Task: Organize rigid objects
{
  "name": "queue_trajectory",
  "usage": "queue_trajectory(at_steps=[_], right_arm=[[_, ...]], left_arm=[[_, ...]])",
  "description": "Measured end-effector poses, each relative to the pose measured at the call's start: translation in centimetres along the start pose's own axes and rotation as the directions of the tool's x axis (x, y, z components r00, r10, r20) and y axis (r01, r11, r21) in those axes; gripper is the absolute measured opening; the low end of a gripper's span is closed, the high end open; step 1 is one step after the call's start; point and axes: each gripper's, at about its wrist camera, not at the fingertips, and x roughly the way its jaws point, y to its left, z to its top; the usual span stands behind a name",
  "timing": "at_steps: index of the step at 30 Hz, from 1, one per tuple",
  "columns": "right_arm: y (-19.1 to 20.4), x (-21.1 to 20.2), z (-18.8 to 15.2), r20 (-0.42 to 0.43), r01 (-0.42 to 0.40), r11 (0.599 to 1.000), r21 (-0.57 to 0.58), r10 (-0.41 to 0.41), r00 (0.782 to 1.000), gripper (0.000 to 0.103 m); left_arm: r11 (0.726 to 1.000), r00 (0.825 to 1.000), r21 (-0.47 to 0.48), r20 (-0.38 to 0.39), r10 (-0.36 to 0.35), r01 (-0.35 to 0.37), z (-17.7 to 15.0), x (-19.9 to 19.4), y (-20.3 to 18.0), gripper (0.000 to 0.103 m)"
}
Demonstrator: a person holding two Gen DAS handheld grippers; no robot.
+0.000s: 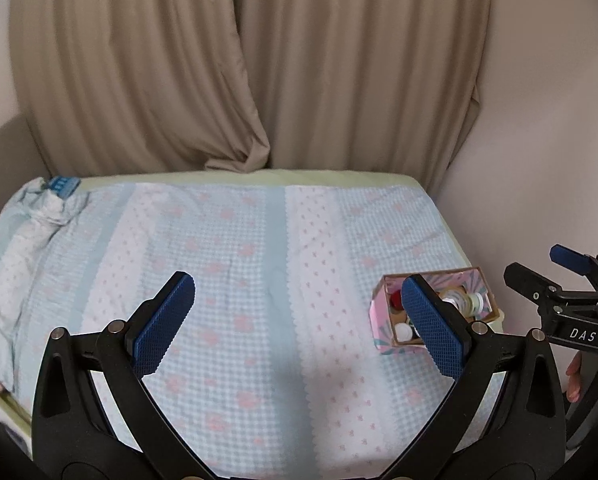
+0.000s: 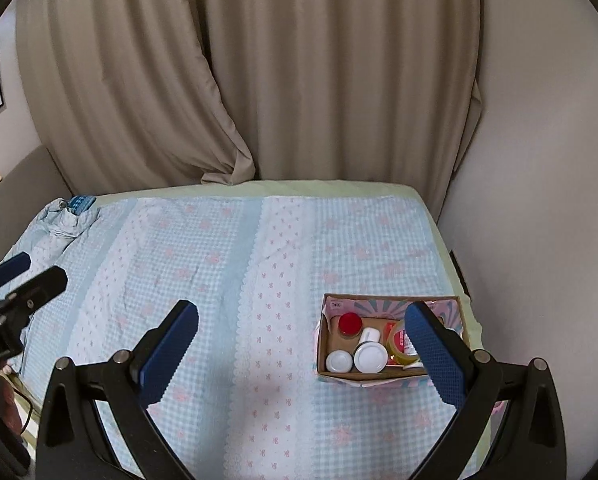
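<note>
Both tongs hang spread wide and empty over the bed: the left gripper (image 1: 299,316) above the checked blue-and-pink bedspread (image 1: 235,264), the right gripper (image 2: 301,344) beside it. At about four o'clock on the bed, close to the wall, sits a small cardboard box (image 2: 391,378) with patterned pink sides. Inside stand a red-capped jar (image 2: 350,324), two white-lidded jars (image 2: 371,357) and a yellowish tub (image 2: 399,344), packed close together. Beige curtains (image 2: 259,80) hang at twelve o'clock.

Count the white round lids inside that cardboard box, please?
3: small white round lid front-left, large lid beside it, small cap behind; the gripper finger may hide more.
</note>
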Motion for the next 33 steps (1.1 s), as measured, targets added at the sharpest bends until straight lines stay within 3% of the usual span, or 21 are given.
queue_trajectory(at_steps=[33], right_arm=[[0.7,-1.5,0.0,0.041,0.023,1.0,0.002,-0.023,0.999,0.103]], left_arm=[[1.0,1.0,-0.01,0.029,0.008,-0.008,-0.4,-1.2,-0.1,0.103]])
